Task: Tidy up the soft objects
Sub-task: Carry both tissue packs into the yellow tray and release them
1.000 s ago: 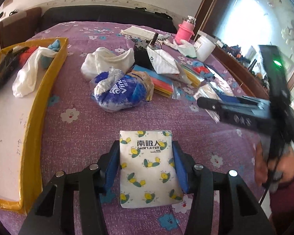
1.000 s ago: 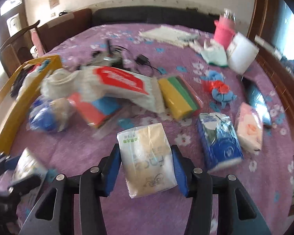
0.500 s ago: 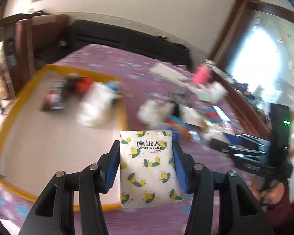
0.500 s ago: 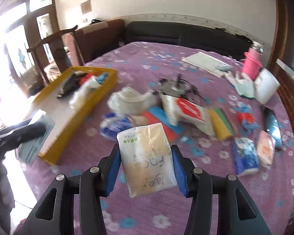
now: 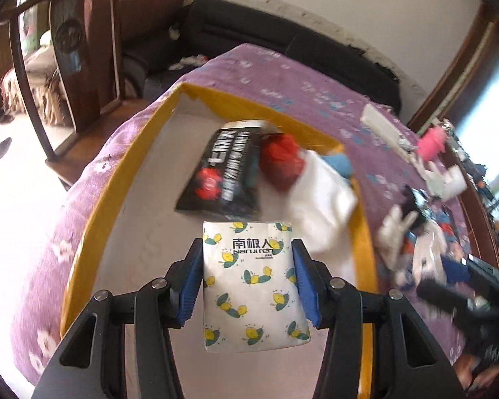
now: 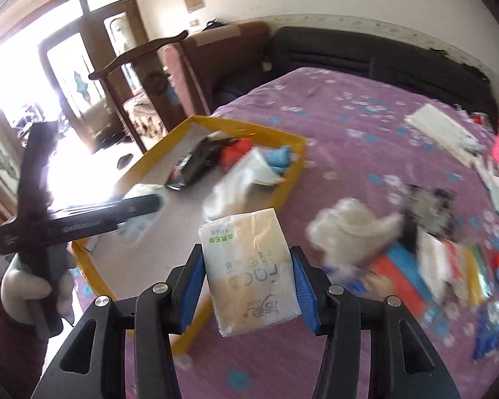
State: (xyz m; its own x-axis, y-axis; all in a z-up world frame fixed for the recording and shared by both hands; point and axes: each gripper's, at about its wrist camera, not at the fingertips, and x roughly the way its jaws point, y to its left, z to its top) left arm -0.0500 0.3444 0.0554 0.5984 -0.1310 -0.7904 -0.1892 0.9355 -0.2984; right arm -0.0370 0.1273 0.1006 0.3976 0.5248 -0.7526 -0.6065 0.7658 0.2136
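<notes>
My left gripper [image 5: 248, 279] is shut on a white tissue pack with a lemon print [image 5: 252, 286], held in the air over the white floor of the yellow-rimmed tray [image 5: 93, 206]. In the tray lie a black packet [image 5: 224, 173], a red soft piece [image 5: 281, 161], a white cloth [image 5: 322, 196] and a blue piece [image 5: 341, 163]. My right gripper [image 6: 249, 279] is shut on a cream tissue pack [image 6: 249, 272], in the air above the purple floral bedspread [image 6: 332, 123] by the yellow tray [image 6: 279, 199]. The left gripper [image 6: 83, 219] shows at left, in a hand.
A blurred pile of soft items and packets [image 6: 415, 252] lies on the bedspread to the right of the tray. A pink bottle [image 5: 432, 139] and white sheets [image 5: 382, 126] sit further back. A wooden chair [image 5: 70, 53] and a dark sofa [image 6: 382, 56] stand beyond the bed.
Both grippers swung left from the pile to the yellow tray, each carrying its tissue pack. The left one now hangs over the tray's floor. Neither grip has changed.
</notes>
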